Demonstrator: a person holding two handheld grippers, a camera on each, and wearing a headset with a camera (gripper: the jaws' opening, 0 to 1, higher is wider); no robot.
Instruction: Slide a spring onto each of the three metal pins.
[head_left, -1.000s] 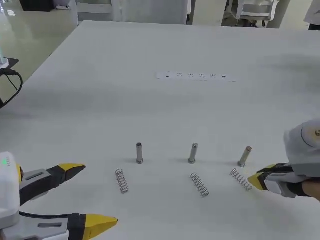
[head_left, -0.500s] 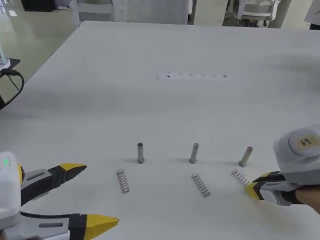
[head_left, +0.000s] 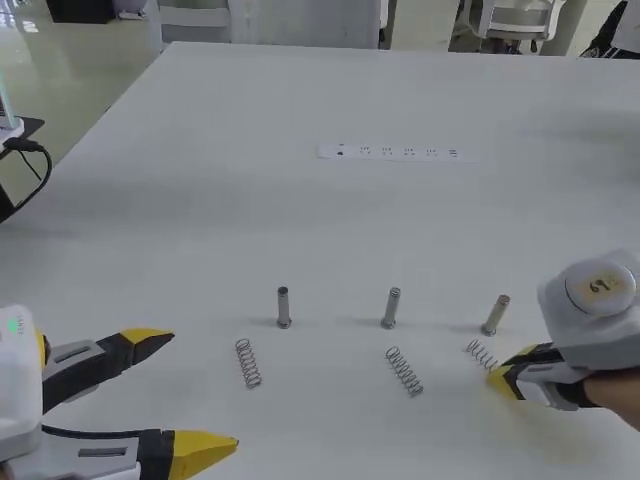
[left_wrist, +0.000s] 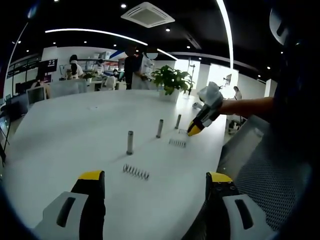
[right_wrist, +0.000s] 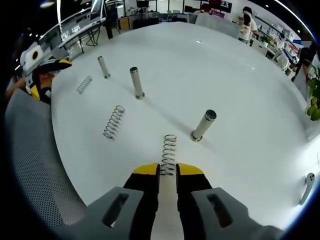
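At the far left of the head view the left gripper (head_left: 200, 390) hovers low over the white table (head_left: 300, 200), its yellow-tipped jaws spread wide with nothing between them; its own view shows the same wide gap over bare table

Just right of it lies the left spring (head_left: 248, 362), flat on the table, and the left pin (head_left: 283, 306) stands upright just behind it, apart from it. Further right, the middle pin (head_left: 391, 307) stands upright with the middle spring (head_left: 404, 370) lying loose in front of it. All 3 pins are bare, and all 3 springs lie on the table

The right spring (head_left: 481, 354) lies just in front of the right pin (head_left: 496, 314), which looks slightly tilted. The right gripper (head_left: 497, 370) meets the near end of this spring. In the right gripper view its jaws are drawn in to a narrow slot, and the spring's near end sits between the 2 yellow tips, which seem to pinch it. The rest of the spring stretches away on the table, beside the pin's base

A white power strip (head_left: 395, 152) lies well behind the pins
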